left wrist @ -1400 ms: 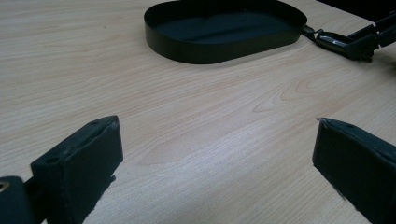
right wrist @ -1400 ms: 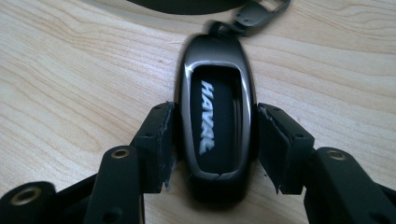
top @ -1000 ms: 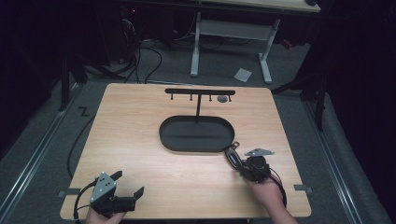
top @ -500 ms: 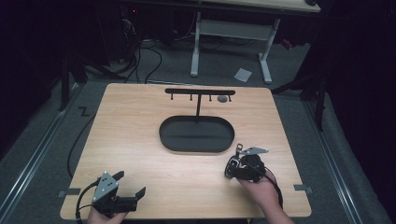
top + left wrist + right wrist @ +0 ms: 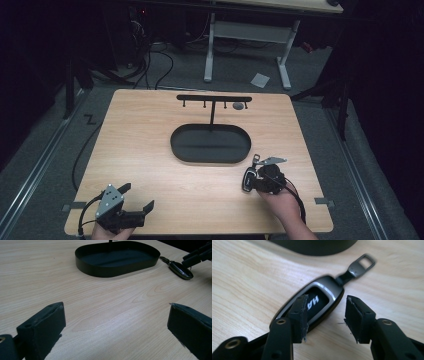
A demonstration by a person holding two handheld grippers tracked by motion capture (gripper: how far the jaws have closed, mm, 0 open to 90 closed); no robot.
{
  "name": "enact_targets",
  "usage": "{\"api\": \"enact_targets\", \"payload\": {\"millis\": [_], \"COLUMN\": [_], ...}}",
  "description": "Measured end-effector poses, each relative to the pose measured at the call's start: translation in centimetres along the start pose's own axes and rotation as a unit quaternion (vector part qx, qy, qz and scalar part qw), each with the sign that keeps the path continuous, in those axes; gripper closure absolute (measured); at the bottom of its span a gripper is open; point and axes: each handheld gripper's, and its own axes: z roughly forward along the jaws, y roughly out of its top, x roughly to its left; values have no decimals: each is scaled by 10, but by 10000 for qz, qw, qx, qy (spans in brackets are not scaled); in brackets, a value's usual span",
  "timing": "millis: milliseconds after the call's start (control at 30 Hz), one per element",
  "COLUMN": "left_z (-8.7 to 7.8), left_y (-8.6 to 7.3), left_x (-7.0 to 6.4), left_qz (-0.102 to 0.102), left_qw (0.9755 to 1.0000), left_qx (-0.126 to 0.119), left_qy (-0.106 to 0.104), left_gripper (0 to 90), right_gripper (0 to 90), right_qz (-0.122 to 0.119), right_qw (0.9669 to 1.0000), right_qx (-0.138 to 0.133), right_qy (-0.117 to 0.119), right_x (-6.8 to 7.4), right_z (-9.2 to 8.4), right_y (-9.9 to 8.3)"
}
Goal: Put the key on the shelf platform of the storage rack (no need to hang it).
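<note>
A car key fob lies flat on the wooden table beside the black oval tray; the right gripper hovers over it, jaws parted, holding nothing. The left gripper is spread wide, empty.

Wooden table with black oval tray and T-shaped rack behind it, left gripper near the front left edge with jaws apart, right gripper just right of tray over a key fob.
</note>
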Motion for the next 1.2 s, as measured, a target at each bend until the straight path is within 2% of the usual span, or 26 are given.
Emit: {"api": "enact_targets", "payload": {"millis": [100,133,233,300,367,433,500,567,600,667,733,767,833,933,1000,1067,1133,1200], "left_z": [2,2,1,0,-2,-2,-3,-4,-5,-5,-4,-4,-4,-5,-5,-6,-6,-7], "left_y": [0,0,0,0,0,0,1,2,2,2,2,2,2,3,3,2,1,1], "left_x": [-1,-1,-1,0,1,2,1,0,0,0,0,0,0,0,1,3,4,4], "left_qz": [1,8,26,10,-26,-28,-17,-9,-7,-9,-14,-15,2,14,-1,-17,-46,-54], "left_qw": [10000,10000,10000,10000,10000,10000,10000,10000,10000,9999,10000,10000,10000,10000,9999,10000,9999,9999], "left_qx": [23,27,6,-18,-36,-43,-57,-85,-94,-101,-89,-83,-76,-88,-103,-92,-101,-111], "left_qy": [-20,-24,-20,-17,-28,-20,-15,-17,-16,-14,-22,-22,-29,-16,-19,-9,-4,-12], "left_gripper": [24,24,24,24,24,24,24,24,24,25,25,25,25,25,25,25,25,26], "right_gripper": [278,236,216,306,444,482,482,479,448,347,325,329,345,400,432,450,433,426], "right_qz": [164,252,395,412,195,-59,-294,-550,-638,-551,-471,-460,-509,-436,-498,-606,-672,-757], "right_qw": [9998,9997,9985,9979,9986,9979,9962,9939,9932,9934,9933,9920,9871,9809,9763,9711,9648,9564], "right_qx": [-58,38,328,498,476,622,789,951,975,1000,1045,1170,1509,1886,2082,2285,2513,2790], "right_qy": [-16,-70,-171,-37,102,155,218,86,53,71,147,145,180,202,325,342,384,406], "right_x": [8,11,14,13,10,4,-6,-13,-15,-19,-19,-17,-17,-20,-19,-19,-18,-18], "right_z": [2,7,22,27,21,14,8,2,0,-1,2,4,11,14,16,17,20,23], "right_y": [10,12,10,5,2,-2,-6,-10,-11,-8,-3,0,6,15,19,23,27,31]}}
